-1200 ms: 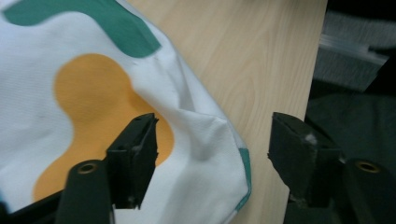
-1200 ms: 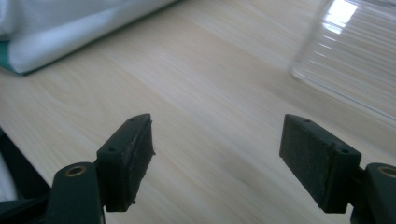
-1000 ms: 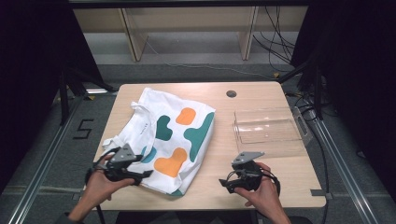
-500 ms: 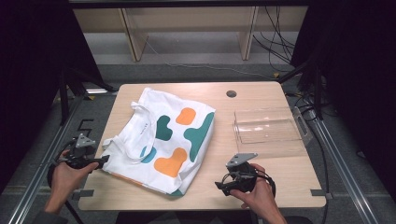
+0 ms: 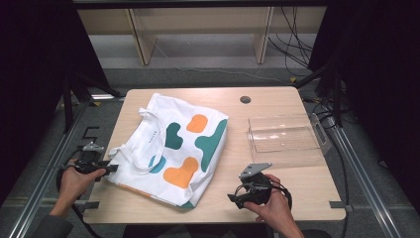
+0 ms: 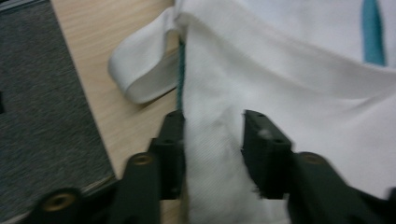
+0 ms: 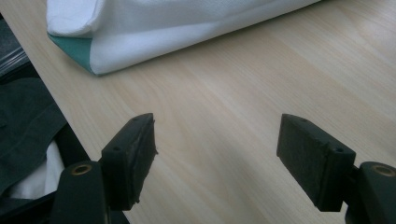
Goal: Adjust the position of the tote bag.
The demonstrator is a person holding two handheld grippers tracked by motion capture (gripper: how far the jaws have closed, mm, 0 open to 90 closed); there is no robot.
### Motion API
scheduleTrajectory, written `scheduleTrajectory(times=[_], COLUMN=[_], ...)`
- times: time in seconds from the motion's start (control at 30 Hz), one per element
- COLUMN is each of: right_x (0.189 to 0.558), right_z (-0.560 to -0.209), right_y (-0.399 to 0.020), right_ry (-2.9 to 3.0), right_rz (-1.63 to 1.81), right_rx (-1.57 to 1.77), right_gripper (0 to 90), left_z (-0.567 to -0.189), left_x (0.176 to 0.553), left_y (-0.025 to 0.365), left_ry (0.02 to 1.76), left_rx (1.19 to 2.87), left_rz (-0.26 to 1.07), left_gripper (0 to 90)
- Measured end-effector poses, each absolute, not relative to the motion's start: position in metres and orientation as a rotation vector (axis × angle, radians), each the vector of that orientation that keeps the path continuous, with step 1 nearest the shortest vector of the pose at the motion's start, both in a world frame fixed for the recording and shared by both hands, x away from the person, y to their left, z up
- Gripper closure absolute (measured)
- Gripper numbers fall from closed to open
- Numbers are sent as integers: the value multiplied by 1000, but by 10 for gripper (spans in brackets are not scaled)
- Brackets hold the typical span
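The white tote bag (image 5: 173,151), printed with orange and teal blobs, lies flat on the left half of the wooden table (image 5: 297,183), its handles toward the left edge and one bottom corner near the front edge. The left gripper (image 5: 111,168) sits at the bag's left edge beside a loop of handle (image 6: 140,77); its jaws have just been closing and now have a fold of the white cloth (image 6: 212,154) between them, the fabric bunched up against both pads. In the left gripper view the handle loop lies on the bare wood just beyond that fold. The right gripper (image 5: 236,200) rests low over the table near the front edge, a little to the right of the bag's bottom corner (image 7: 77,49), its jaws spread wide with only bare wood between them. A clear plastic box (image 5: 285,141) stands on the right side of the table, apart from the bag.
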State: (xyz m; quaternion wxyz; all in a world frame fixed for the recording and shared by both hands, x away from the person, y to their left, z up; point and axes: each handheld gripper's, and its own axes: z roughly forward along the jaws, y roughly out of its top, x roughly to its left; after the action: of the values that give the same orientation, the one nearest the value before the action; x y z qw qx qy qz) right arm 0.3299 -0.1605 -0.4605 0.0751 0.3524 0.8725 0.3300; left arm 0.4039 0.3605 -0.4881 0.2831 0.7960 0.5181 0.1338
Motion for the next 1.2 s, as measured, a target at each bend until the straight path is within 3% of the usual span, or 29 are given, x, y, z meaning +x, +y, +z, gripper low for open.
scheduleTrajectory(times=[0.03, 0.07, 0.2, 0.4, 0.63, 0.77, 0.9, 0.93, 0.97, 1.17, 1.2], right_x=[330, 329, 330, 332, 332, 342, 365, 365, 372, 394, 404], right_z=[-459, -459, -459, -459, -458, -462, -472, -472, -471, -469, -468], right_y=[-161, -161, -161, -163, -141, -126, -119, -119, -114, -112, -113], right_ry=[2630, 2631, 2618, 2606, 2643, 2659, 2680, 2680, 2685, 2655, 2625], right_rz=[979, 977, 992, 1030, 1052, 1011, 889, 889, 861, 696, 674], right_rx=[1065, 1083, 1055, 1081, 1047, 1049, 1008, 1008, 950, 819, 844], right_gripper=[289, 289, 289, 305, 338, 441, 780, 780, 848, 883, 883], left_z=[-487, -485, -482, -476, -475, -475, -472, -472, -474, -472, -474], left_x=[403, 402, 393, 363, 328, 321, 321, 321, 318, 312, 308], left_y=[361, 362, 355, 318, 278, 267, 270, 270, 265, 243, 234], left_ry=[1405, 1400, 1340, 1162, 1036, 989, 926, 926, 968, 839, 874], left_rx=[2115, 2105, 2146, 2295, 2335, 2358, 2420, 2420, 2365, 2430, 2360], left_rz=[357, 352, 303, 189, 114, 89, 79, 79, 89, 45, 54], left_gripper=[750, 788, 847, 861, 853, 841, 840, 839, 837, 817, 811])
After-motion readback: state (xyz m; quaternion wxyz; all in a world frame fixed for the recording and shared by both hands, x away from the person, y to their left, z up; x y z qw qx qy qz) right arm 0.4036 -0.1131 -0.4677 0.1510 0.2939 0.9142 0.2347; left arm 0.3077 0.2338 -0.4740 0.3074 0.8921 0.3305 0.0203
